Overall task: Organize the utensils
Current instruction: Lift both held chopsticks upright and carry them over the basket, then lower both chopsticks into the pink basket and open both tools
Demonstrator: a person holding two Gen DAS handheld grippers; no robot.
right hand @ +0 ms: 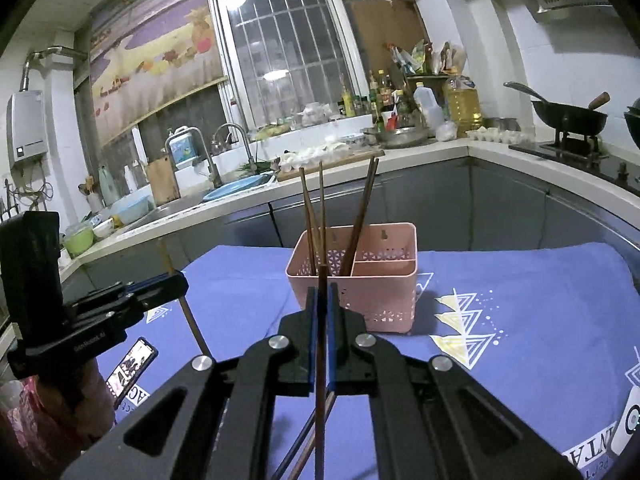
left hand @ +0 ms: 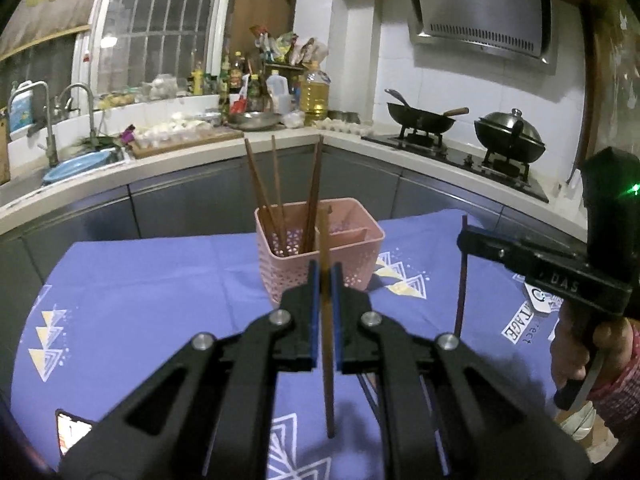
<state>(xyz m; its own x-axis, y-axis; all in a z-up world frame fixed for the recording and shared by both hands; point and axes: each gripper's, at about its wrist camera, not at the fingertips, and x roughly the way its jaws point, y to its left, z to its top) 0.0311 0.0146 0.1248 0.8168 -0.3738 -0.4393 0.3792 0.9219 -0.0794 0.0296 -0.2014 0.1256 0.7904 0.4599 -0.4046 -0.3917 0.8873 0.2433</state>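
1. Pink plastic basket [left hand: 320,248] stands on the purple cloth [left hand: 140,300], dead ahead of both grippers, and that is clearly the goal for these utensils.
2. Brown chopsticks [left hand: 276,196] already lean in its near-left compartment, tips fanned out above the rim; the other compartments look bare, so sorting by kind seems the plan.
3. Left gripper [left hand: 325,276] is clamped on a single chopstick [left hand: 327,360], pinched near its upper part so the long lower end hangs free above the cloth, upright and ready to drop in end first.
4. Right gripper [right hand: 320,300] is likewise squeezed tight on its own chopstick [right hand: 320,380], held almost vertical for the same reason.
5. More chopsticks [right hand: 308,444] lie on the cloth beneath the right gripper, waiting.
6. A phone [right hand: 130,368] lies on the cloth at the left, well clear of the basket.
7. My guess: both sticks need carrying forward over that left compartment before letting go.
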